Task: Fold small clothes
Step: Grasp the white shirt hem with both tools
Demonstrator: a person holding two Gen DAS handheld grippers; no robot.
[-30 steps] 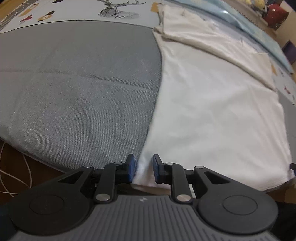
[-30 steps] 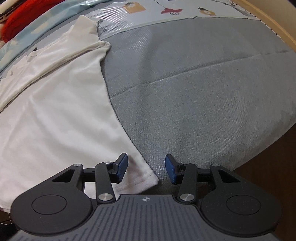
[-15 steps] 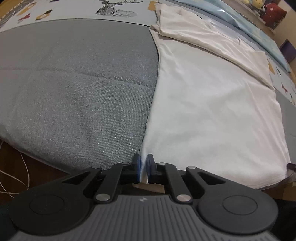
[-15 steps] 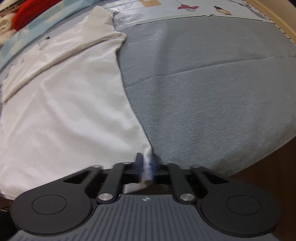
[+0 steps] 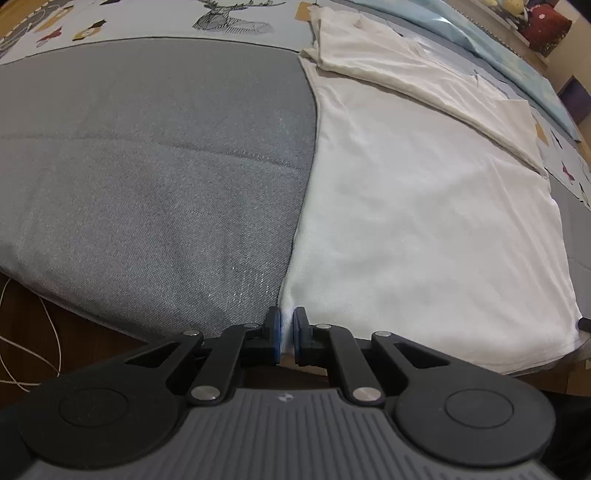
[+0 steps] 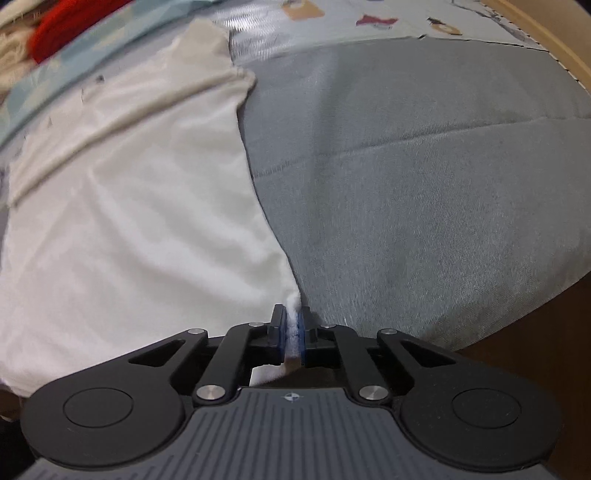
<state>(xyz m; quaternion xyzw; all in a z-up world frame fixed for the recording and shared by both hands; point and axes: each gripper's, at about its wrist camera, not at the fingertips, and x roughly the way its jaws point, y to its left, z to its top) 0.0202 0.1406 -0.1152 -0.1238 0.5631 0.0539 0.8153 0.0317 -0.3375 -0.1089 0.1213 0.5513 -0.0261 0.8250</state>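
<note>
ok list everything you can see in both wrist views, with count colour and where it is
white shirt: one, white, spread flat on the grey cover, sleeves folded in at the far end, near hem corners pinched
grey cover: one, grey, under the shirt, filling most of both views
patterned sheet: one, pale with a deer drawing and small pictures, beyond the grey cover
light blue fabric: one, along the far side past the shirt
red fabric: one, far left corner of the right wrist view, blurred
white cable: one, on the dark floor at near left
left gripper: black with blue pads, shut on the shirt's near corner
right gripper: black with blue pads, shut on the other near corner
</note>
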